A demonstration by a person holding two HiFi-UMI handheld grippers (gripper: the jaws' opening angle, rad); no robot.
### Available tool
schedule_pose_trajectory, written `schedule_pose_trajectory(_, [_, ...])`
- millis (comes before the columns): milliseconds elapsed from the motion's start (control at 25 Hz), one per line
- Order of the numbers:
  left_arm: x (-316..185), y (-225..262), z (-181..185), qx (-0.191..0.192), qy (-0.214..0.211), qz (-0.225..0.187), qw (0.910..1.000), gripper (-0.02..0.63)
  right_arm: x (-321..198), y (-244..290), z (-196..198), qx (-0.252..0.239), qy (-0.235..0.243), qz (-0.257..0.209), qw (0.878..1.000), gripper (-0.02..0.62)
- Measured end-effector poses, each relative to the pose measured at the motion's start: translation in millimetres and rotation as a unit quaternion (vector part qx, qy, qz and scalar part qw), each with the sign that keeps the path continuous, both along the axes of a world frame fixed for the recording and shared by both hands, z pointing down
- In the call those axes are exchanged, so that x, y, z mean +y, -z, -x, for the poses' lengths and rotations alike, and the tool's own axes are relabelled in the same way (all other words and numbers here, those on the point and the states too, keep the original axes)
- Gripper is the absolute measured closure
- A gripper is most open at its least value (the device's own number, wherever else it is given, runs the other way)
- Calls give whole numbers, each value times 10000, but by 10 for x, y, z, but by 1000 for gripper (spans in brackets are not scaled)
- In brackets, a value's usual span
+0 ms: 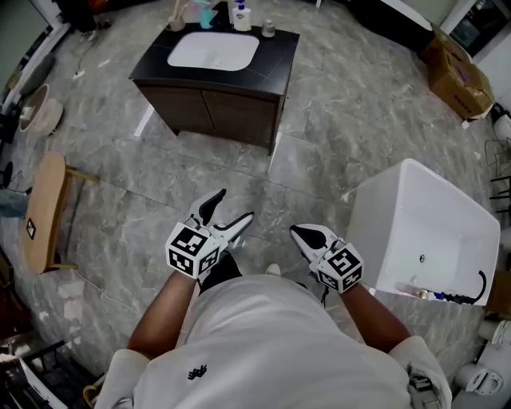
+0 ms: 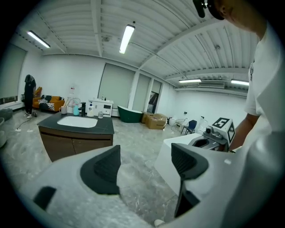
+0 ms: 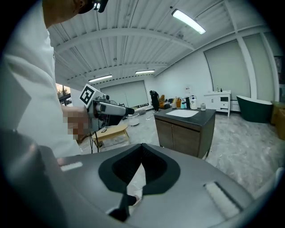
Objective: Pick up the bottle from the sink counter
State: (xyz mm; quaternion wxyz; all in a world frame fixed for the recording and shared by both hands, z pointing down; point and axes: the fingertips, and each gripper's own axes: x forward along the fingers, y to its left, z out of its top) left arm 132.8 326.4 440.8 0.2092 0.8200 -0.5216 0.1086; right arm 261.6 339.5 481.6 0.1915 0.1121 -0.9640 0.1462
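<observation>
bathroom-fittings showroom or test hall: freestanding sink cabinet (image 1: 215, 108), white tub (image 1: 399, 208), green tub (image 2: 130, 114), cardboard boxes (image 1: 459, 80), strip light (image 2: 127, 39) overhead.

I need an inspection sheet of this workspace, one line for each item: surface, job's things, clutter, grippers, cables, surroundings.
Surface: dark sink counter with a white basin, well ahead of the person.
Job's things: white bottle upright at the counter's back edge, untouched.
Clutter: teal bottle and small jar beside it.
Grippers: left gripper open, empty; right gripper shut, empty; both away from the counter.
Cables: black cable at the white tub.
Surroundings: grey stone floor, wooden stool, cardboard box.
</observation>
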Motion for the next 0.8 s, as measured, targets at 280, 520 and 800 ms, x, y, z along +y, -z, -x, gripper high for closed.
schedule_pose_trajectory(280, [-591, 153, 889, 61, -283, -179, 9994, 193, -364, 151, 783, 42, -420, -34, 9991, 557])
schedule_pose_trajectory(520, [-927, 200, 1621, 81, -518, -283, 9982, 183, -481, 131, 1541, -2, -725, 188, 9972, 560])
schedule_pose_trajectory(800, [-1219, 42, 2185, 168, -547, -211, 9981, 183, -645, 142, 2112, 141, -839, 102, 9963, 572])
